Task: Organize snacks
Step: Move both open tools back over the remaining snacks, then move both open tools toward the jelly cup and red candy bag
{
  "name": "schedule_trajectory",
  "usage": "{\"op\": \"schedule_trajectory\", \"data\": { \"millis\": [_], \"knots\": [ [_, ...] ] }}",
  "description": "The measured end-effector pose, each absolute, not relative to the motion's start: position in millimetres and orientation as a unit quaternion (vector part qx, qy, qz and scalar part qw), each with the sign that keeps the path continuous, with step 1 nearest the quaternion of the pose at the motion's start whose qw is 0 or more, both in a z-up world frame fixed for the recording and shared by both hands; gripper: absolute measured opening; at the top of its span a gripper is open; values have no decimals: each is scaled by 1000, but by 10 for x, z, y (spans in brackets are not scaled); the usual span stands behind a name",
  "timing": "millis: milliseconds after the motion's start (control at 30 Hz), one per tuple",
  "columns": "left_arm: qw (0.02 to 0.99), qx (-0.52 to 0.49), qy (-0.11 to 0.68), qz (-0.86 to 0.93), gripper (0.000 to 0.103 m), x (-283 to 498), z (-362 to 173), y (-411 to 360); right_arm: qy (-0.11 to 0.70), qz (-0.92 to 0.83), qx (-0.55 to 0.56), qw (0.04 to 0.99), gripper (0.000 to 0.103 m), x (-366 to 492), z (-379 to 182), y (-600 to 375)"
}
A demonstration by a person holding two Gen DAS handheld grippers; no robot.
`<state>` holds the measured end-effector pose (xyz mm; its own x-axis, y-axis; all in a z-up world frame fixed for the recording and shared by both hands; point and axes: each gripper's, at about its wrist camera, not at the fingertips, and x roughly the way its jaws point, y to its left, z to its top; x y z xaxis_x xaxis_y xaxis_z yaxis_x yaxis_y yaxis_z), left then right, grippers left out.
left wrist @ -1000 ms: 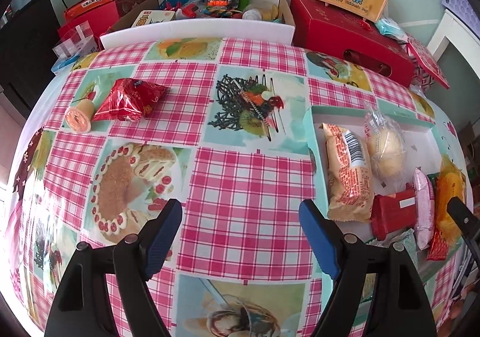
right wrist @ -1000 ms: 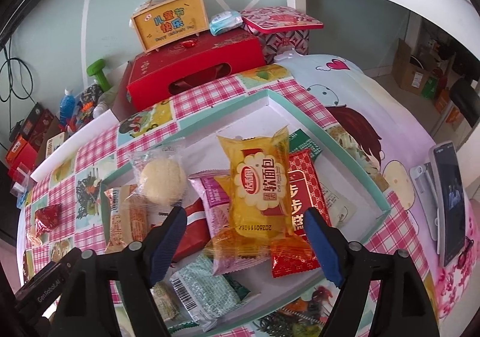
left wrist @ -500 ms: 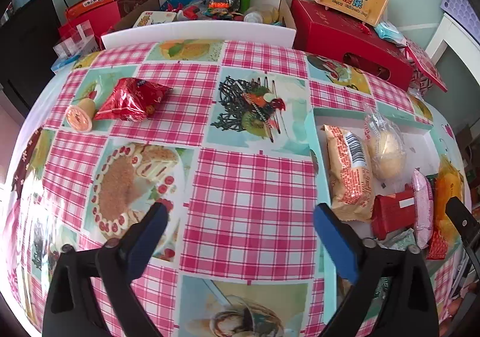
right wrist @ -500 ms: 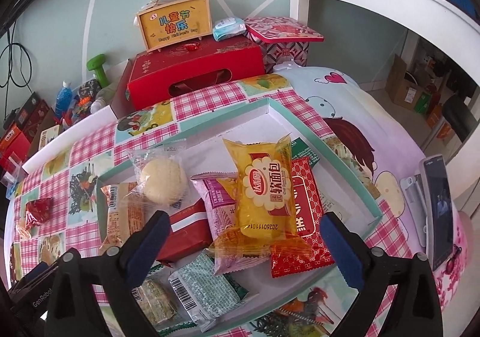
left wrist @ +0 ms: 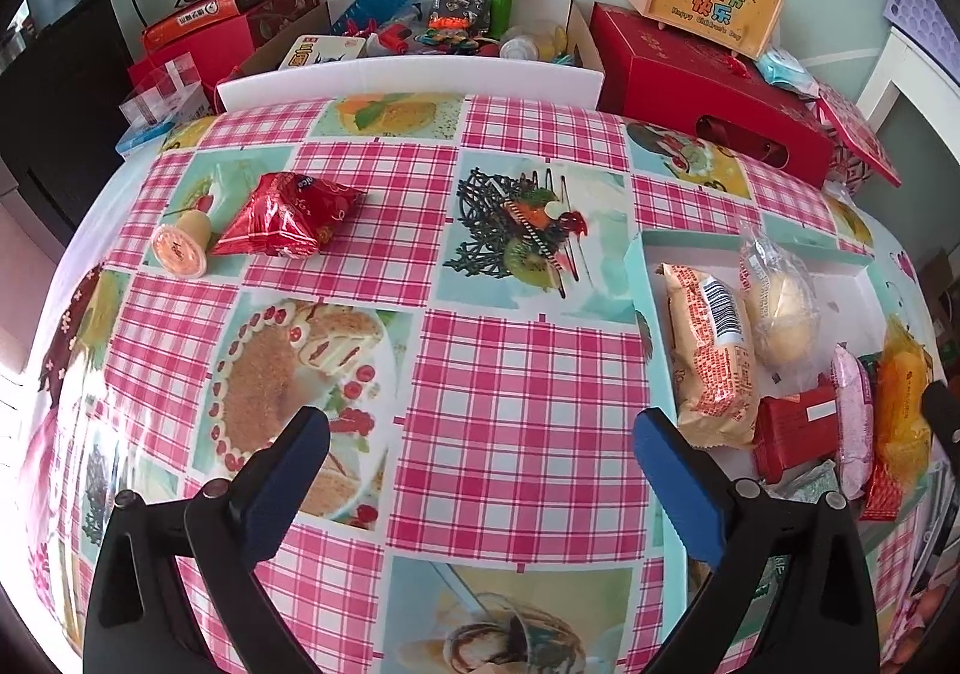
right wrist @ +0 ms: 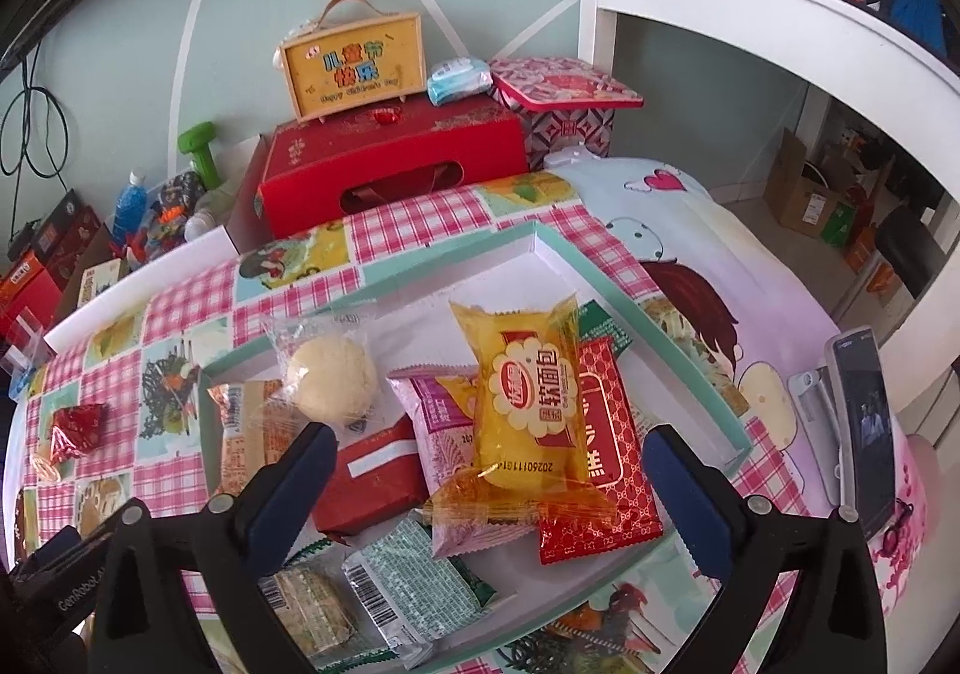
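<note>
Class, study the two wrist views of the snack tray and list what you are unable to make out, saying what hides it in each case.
- Red patterned flat packet, right wrist view: its printed name is half covered by the yellow soft-bread packet.
- Green foil packet, right wrist view: its front faces down, so only the barcode shows.
- Small phone screen, right wrist view: too small and dark to read.
- Teal-rimmed white tray, left wrist view: its far side is cut off by the picture's edge.
</note>
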<state>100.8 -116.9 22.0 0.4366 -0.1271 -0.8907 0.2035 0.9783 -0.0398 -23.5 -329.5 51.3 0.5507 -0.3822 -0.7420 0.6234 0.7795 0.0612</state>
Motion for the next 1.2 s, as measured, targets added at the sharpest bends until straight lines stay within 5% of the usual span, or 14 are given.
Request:
{"op": "schedule_trajectory", "data": {
  "millis": [433, 1200],
  "knots": [
    [862, 21, 503, -60, 101, 1145, 401, -785, 343, -233, 132, 900, 103, -131, 764, -2897],
    [861, 5, 507, 31, 101, 1459, 351, 283, 415, -99, 86, 900, 103, 429, 296, -1849]
  ]
}}
